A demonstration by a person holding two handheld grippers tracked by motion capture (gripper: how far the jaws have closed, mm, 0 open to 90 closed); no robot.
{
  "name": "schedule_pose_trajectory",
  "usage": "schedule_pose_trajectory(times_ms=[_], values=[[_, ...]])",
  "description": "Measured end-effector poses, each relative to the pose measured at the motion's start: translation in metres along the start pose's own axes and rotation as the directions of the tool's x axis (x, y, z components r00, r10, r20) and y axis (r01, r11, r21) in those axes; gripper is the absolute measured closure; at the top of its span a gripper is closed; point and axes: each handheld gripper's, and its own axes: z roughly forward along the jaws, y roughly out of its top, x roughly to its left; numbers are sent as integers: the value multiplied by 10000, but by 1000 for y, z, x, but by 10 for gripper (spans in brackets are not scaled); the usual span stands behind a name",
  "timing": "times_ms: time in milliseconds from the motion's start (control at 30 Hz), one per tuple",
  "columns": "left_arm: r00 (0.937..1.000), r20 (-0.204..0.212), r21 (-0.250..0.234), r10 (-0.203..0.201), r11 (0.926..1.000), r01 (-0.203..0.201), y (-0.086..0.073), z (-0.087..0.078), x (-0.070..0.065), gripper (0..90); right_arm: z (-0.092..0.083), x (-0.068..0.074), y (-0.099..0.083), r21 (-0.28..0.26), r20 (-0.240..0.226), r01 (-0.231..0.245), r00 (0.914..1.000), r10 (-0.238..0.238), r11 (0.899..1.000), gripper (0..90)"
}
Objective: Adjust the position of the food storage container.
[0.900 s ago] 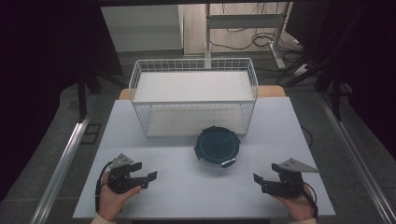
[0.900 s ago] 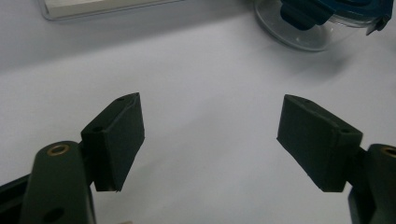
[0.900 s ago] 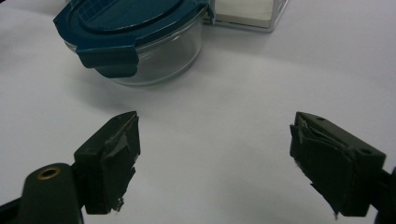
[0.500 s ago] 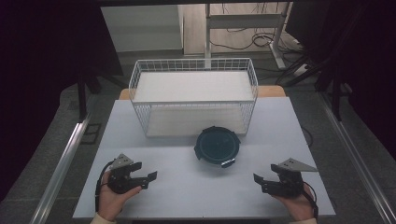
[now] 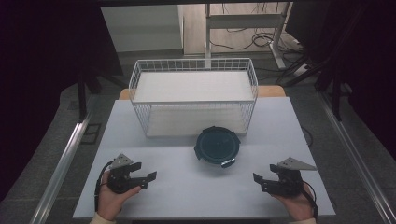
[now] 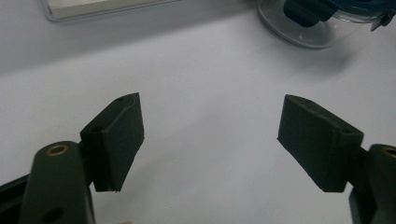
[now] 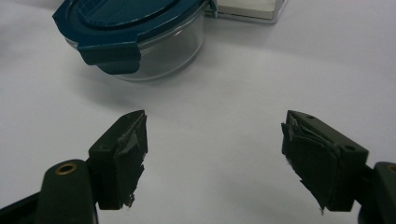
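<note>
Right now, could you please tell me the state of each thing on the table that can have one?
Left gripper: open, holding nothing.
Right gripper: open, holding nothing.
Glass container: upright on the table, teal lid on, near clip down.
Wire basket: upright behind the container, no loose items visible inside.

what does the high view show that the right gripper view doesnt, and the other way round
High view: the whole white wire basket, both hands with the left gripper and right gripper apart near the table's front edge, and the floor around it.

Right gripper view: the container's clear glass wall under its teal lid, a lid latch up close, and worn pads on the open jaws.

Both: the lidded round container on the white table, in front of the basket.
</note>
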Motion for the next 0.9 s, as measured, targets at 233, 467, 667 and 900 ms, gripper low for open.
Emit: schedule_pose_trajectory(times_ms=[233, 467, 667, 900], values=[[9999, -6, 7, 131, 9999, -131, 0, -1, -4, 225, -2, 4, 7, 91, -155, 78, 9999, -76, 9999, 263], [9999, 84, -13, 79, 10000, -78, 1, -1, -4, 225, -1, 6, 16, 226, -25, 125, 9999, -125, 9997, 282], [9997, 209, -18, 144, 9999, -144, 3, 1, -6, 224, 1, 7, 28, 407, 129, 97, 9999, -103, 9991, 292], [9997, 186, -43, 150, 9999, -149, 3, -2, -3, 224, 2, 11, 61, 649, 33, 187, 9998, -190, 9977, 333]])
